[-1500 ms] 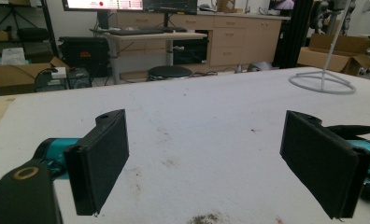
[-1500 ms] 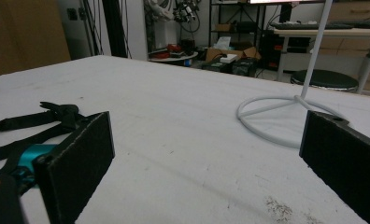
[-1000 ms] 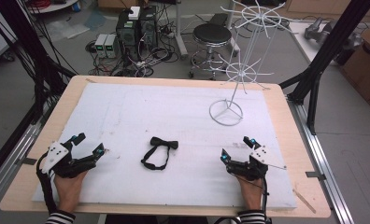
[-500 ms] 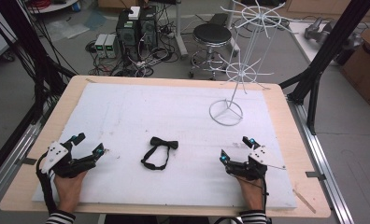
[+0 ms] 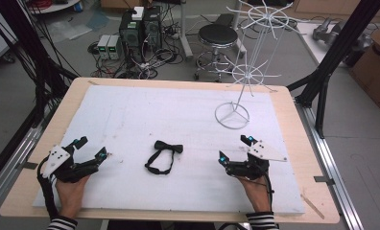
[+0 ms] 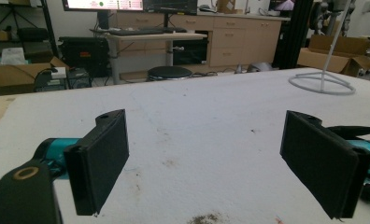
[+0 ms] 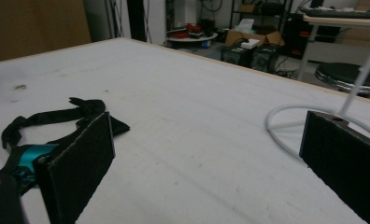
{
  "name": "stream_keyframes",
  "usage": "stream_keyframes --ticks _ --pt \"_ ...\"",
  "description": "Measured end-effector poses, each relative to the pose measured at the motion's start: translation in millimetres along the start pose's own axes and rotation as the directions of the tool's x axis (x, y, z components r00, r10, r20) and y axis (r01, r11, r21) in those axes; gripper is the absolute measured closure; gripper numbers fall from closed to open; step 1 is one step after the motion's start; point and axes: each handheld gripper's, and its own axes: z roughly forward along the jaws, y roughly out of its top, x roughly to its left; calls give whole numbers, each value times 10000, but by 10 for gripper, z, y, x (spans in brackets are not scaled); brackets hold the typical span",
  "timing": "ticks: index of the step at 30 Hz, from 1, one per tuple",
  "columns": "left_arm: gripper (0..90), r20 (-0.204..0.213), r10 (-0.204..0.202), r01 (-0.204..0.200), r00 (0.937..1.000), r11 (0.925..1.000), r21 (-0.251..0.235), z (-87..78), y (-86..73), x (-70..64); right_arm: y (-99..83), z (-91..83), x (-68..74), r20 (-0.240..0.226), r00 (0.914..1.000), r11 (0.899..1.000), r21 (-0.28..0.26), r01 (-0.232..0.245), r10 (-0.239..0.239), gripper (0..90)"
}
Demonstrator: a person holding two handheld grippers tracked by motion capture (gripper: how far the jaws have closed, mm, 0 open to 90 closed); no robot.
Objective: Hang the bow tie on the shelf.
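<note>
1. The left claw point(image 5: 91, 148) is resting on the white mat point(image 5: 130, 115) with its jaws wide open, holding nothing.
2. The right claw point(image 5: 236, 149) is sitting low on the mat too, open and empty.
3. A black bow tie point(image 5: 164, 155) is lying flat on the mat between the two claws, touching neither.
4. A white wire stand point(image 5: 233, 114) is standing farther back on the right.

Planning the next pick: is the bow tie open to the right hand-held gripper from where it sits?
Probably yes. The right hand-held gripper has its jaws open, and only bare white mat lies between it and the bow tie.
</note>
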Motion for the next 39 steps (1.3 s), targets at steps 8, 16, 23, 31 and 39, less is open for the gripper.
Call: stream_keyframes --ticks 8,16,23,31,39 --pt "158 -11 1 -1 10000 10000 0 0 0 0 230 184 107 -963 9952 9968 755 267 -194 24" --pt "158 -12 -47 47 10000 10000 1 0 0 1 355 391 212 -2033 9786 9824 1733 696 -335 53" --pt "158 6 -115 115 9999 9999 -26 -2 -1 9 447 527 299 -2254 9725 9724 2078 1063 -582 53" --pt "158 9 -113 113 9999 9999 -40 -2 -1 9 496 755 431 -2965 9531 9524 2682 1449 -615 54" --pt "158 24 -120 120 9999 9999 -31 -3 0 11 540 1040 609 -3453 9322 9148 3324 2294 -1083 147"
